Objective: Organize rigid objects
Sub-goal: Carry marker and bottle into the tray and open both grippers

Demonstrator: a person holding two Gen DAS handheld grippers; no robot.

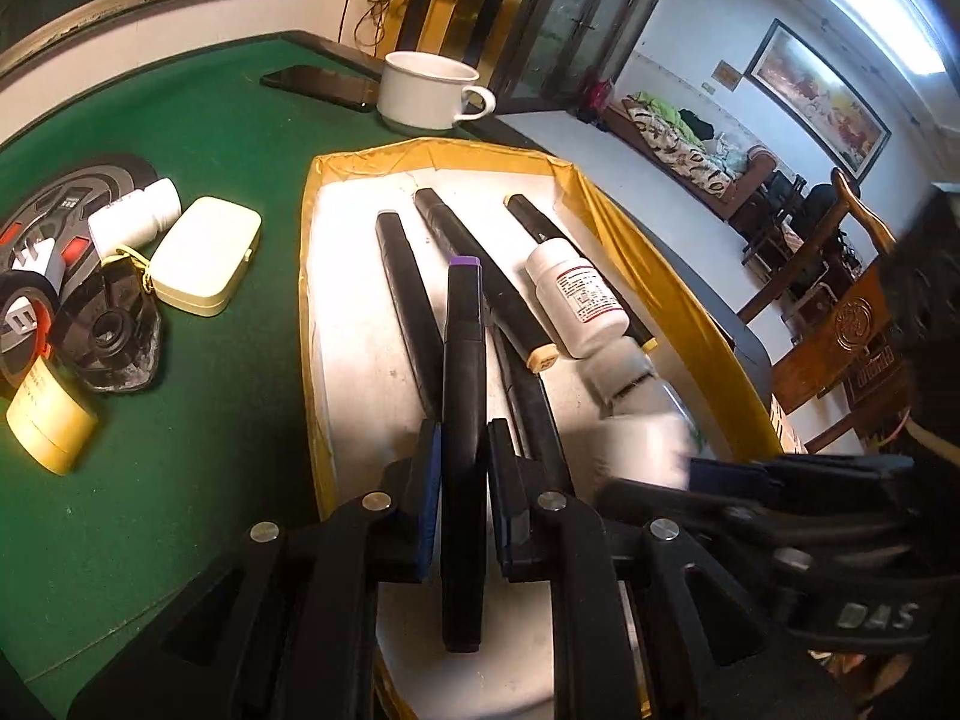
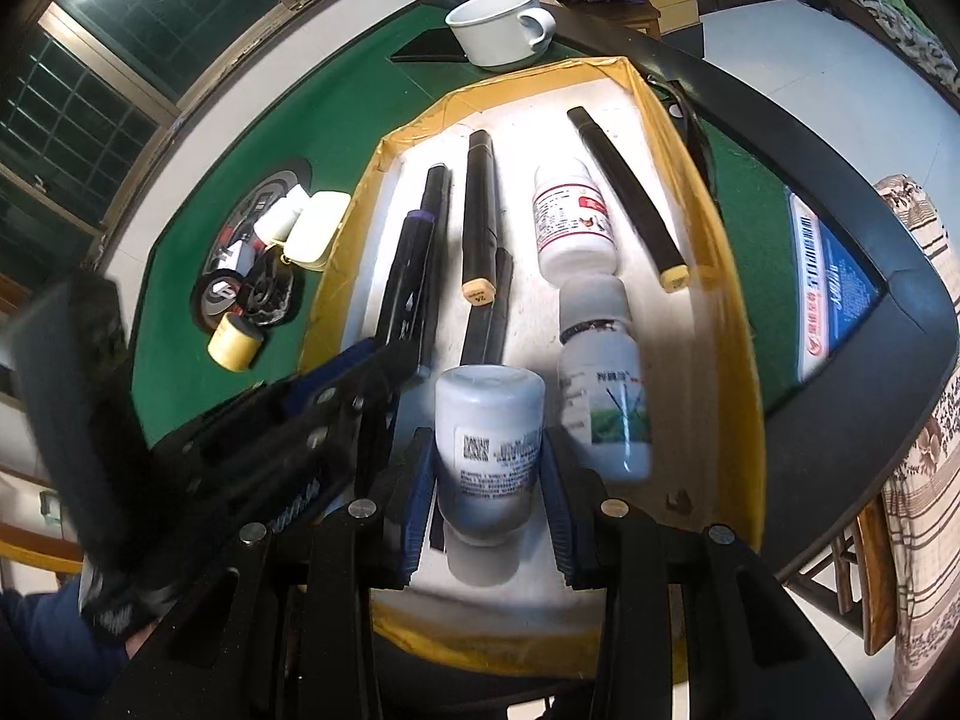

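Marker in left claw points purple-cap-first away; right claw grips upright bottle.

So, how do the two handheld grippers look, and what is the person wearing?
Both grippers are black plastic with angular linkage arms joined by round silver pins. The left gripper and the right gripper have ribbed blue pads on the inner faces of their fingers. White letters are printed on the right gripper's body, seen in the left wrist view. A dark blue sleeve shows at lower left.
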